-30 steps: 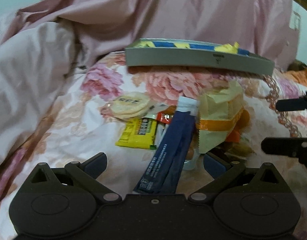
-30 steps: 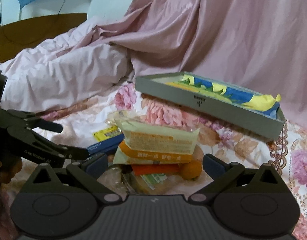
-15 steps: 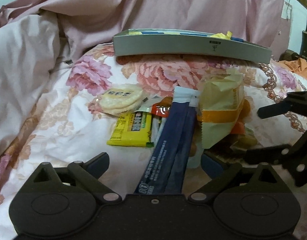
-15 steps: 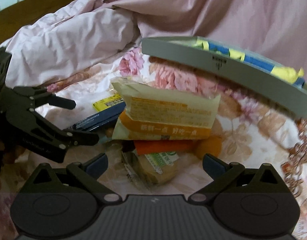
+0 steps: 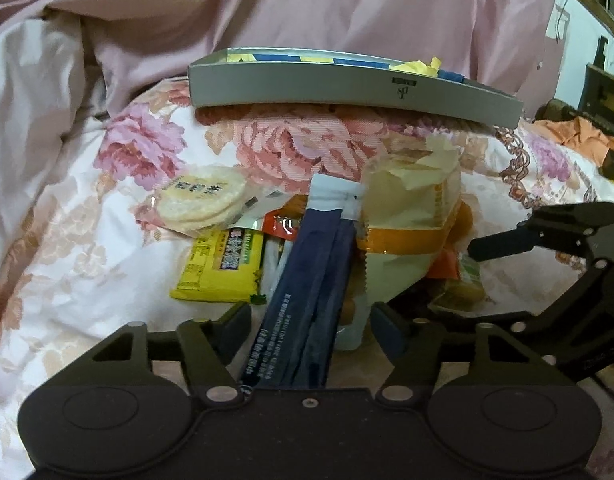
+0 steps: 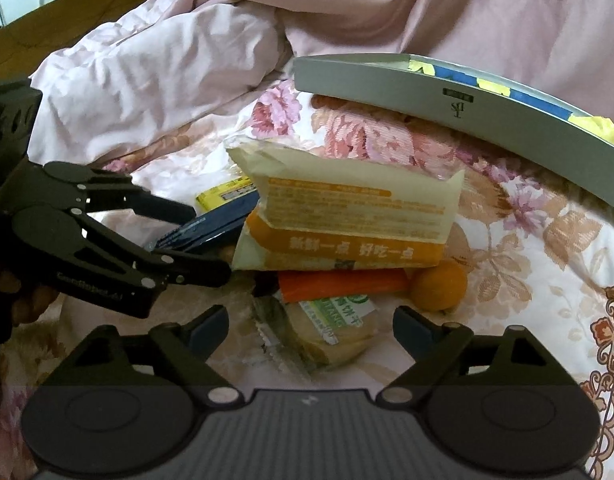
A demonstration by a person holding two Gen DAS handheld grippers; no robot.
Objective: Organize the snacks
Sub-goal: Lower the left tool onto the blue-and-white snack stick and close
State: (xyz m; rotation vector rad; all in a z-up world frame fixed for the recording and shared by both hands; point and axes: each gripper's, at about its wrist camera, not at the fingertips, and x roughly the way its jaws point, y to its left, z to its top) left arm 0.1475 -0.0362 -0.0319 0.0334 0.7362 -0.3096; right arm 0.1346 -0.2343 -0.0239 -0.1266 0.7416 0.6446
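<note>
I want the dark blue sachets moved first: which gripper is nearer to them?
Left. The left gripper straddles the dark blue sachets, jaws just closing. The right gripper sits beside them, over a cake packet.

snack pile (image 6: 347,232) between open tongs (image 6: 311,326)

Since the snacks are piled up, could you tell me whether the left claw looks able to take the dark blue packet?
Probably yes: the dark blue packet lies on top, between the left claw's closing jaws, with nothing over its near end.
</note>
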